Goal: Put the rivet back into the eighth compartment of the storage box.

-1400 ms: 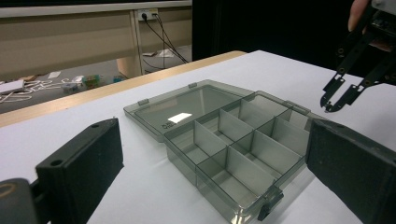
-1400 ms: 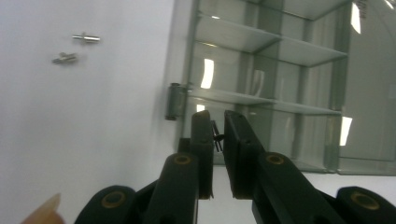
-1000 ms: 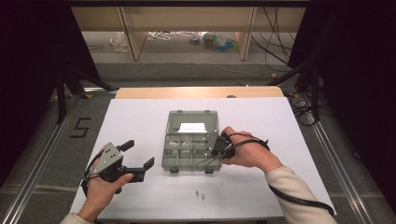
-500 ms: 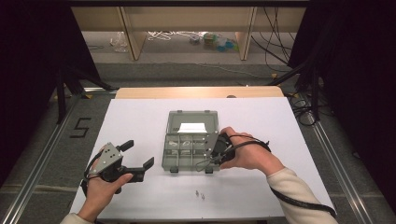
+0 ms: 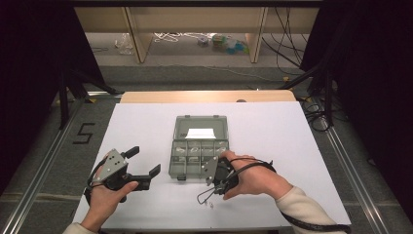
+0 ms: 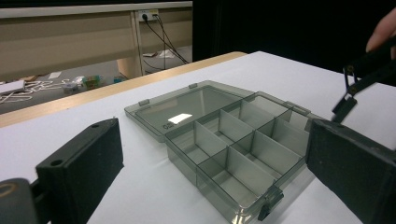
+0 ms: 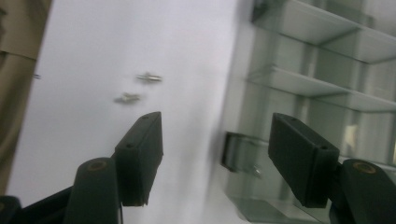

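A smoky clear compartment box (image 5: 199, 155) lies in the middle of the white table with its lid (image 5: 200, 127) folded flat behind it; its compartments look empty (image 6: 233, 149). My left gripper (image 5: 143, 162) rests open to the box's left, and the box shows between its jaws (image 6: 215, 163). My right gripper (image 5: 217, 176) is open at the box's front right corner, tilted down. Its jaws (image 7: 217, 140) straddle the box's front edge near a dark latch (image 7: 233, 151). Two small metal screws (image 7: 139, 87) lie on the table just beyond them, near the front edge (image 5: 209, 204).
The white table surface (image 5: 272, 131) ends in a wooden strip (image 5: 146, 96) at the far side. Shelving legs and cables stand on the floor beyond. A cable loop (image 5: 204, 195) hangs from the right gripper over the screws.
My right gripper has drawn back from the box's right front corner toward the person and tipped downward over the table near the screws. The left gripper has stayed put.
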A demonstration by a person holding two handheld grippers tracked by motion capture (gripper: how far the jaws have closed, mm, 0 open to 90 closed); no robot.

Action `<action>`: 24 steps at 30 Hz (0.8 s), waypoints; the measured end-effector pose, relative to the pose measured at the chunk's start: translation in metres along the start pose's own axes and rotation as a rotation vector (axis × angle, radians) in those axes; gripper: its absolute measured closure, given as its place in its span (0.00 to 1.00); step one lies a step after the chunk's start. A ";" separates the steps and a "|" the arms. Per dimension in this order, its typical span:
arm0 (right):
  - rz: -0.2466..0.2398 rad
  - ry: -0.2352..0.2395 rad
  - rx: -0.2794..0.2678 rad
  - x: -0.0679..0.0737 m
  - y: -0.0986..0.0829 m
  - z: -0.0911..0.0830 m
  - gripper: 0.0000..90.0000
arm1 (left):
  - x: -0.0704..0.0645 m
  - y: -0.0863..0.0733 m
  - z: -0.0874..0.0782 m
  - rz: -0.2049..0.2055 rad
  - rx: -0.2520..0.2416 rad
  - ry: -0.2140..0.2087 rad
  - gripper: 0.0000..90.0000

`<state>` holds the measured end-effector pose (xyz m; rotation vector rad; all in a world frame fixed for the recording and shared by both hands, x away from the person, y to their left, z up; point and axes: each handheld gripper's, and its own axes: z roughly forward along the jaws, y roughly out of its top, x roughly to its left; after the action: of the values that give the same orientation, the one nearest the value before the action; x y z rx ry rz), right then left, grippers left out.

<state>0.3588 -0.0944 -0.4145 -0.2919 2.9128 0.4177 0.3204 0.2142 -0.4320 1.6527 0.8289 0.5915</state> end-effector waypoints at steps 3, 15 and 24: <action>-0.014 0.022 0.009 0.007 0.006 0.005 0.41 | 0.000 0.000 0.001 -0.004 -0.009 -0.004 0.04; -0.049 0.090 0.048 0.023 0.016 0.025 0.43 | 0.000 0.000 0.001 -0.005 -0.009 -0.004 0.04; -0.105 0.152 0.084 0.026 0.017 0.038 0.49 | 0.000 0.000 0.000 0.000 -0.001 -0.001 0.04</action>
<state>0.3359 -0.0719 -0.4518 -0.4807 3.0344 0.2670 0.3206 0.2142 -0.4320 1.6520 0.8282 0.5908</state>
